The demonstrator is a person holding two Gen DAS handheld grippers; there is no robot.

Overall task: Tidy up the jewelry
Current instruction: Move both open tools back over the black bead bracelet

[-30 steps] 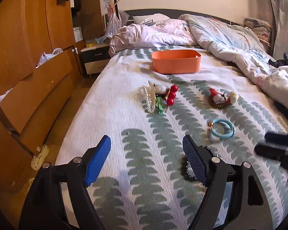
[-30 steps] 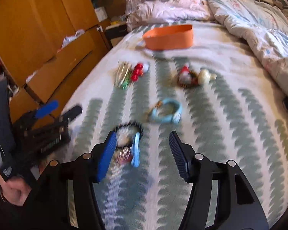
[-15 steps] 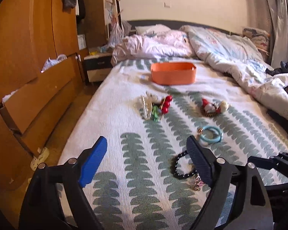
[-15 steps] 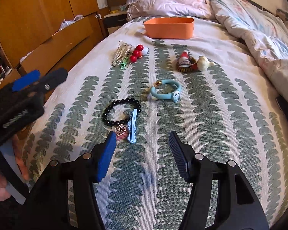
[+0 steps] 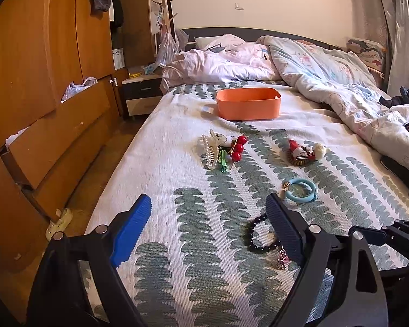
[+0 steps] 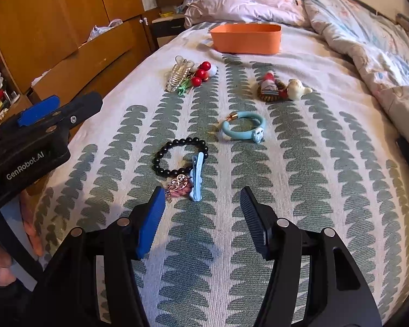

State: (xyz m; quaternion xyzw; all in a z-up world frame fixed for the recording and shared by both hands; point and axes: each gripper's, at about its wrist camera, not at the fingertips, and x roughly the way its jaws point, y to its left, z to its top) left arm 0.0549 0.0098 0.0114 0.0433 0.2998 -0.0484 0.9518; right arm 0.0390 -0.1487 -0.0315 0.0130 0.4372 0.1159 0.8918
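At the left we hold the left gripper (image 5: 208, 215), its jaws just opened wider, empty above the bedspread (image 5: 177, 163). The black bead bracelet (image 6: 177, 158) and blue clip (image 6: 196, 177) lie ahead of our right gripper (image 6: 203, 209), jaws apart, empty; the orange bin (image 6: 245, 39) sits far back.

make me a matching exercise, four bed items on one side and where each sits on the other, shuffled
Things:
1. orange bin
2. black bead bracelet
3. light blue bangle
4. pearl hair claw

Places:
A. next to the red berry clip
B. farthest away, near the rumpled duvet
C. touching the blue hair clip
D. alone, mid-bedspread, below the Santa hair tie

Pairs: 1-B, 2-C, 3-D, 4-A
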